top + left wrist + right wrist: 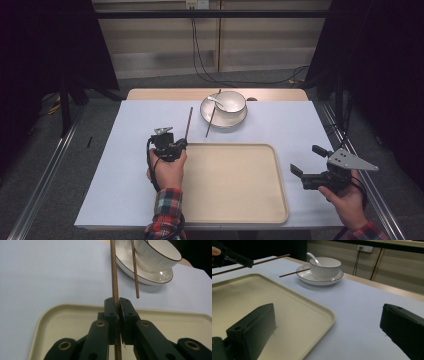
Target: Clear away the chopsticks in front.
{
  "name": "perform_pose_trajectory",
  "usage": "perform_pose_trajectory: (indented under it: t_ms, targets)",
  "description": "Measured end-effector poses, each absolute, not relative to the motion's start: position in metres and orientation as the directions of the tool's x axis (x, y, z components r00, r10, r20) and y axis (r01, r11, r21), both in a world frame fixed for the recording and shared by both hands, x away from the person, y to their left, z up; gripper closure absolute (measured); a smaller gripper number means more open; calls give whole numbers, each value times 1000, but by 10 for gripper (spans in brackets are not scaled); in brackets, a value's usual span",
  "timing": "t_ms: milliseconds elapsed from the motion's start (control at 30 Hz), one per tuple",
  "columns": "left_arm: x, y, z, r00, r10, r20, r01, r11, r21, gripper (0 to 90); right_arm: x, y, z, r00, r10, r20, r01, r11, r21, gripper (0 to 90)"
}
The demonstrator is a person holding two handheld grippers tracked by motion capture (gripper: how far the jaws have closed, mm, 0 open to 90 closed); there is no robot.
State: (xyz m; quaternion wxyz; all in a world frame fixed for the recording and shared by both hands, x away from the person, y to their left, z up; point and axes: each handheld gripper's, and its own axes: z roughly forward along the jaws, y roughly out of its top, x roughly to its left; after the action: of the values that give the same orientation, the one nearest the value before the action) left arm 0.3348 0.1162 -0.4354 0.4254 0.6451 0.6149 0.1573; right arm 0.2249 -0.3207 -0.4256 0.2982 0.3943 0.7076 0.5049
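Note:
My left gripper point(181, 144) is shut on a brown chopstick point(188, 124) at the beige tray's point(235, 210) far left corner. The stick runs forward between the jaws point(115, 277) and points away across the white table. A second chopstick point(212, 116) leans with its far end on the saucer point(235, 121) under a white bowl point(230, 101), which holds a white spoon point(216, 102). My right gripper point(306, 159) is open, held off the tray's right edge, with nothing between its fingers point(252, 326).
The white cloth covers a wooden table point(150, 94) with metal rails on both sides. Black curtains stand at left and right, and cables hang from a wall socket point(196, 4) at the back.

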Motion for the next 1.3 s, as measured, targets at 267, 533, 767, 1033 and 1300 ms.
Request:
perform_pose_trajectory:
  t_ms: [267, 533, 767, 1033, 1300]
  targets:
    - [313, 128, -438, 178, 946, -271, 654, 92, 751, 855, 225, -320, -426, -515, 856, -32, 252, 188, 949, 0]
    - [291, 139, -434, 166, 951, -262, 639, 98, 763, 855, 224, -319, -426, -521, 853, -30, 254, 189, 948, 0]
    - [275, 139, -431, 167, 950, -263, 638, 99, 764, 854, 223, -319, -426, -517, 856, -31, 257, 190, 948, 0]
    - [255, 144, -433, 158, 950, -268, 637, 109, 763, 854, 224, -319, -426, -517, 855, -35, 250, 190, 949, 0]
    - [246, 144, -434, 157, 951, -266, 642, 106, 759, 854, 223, -317, -426, -518, 854, -45, 247, 200, 948, 0]
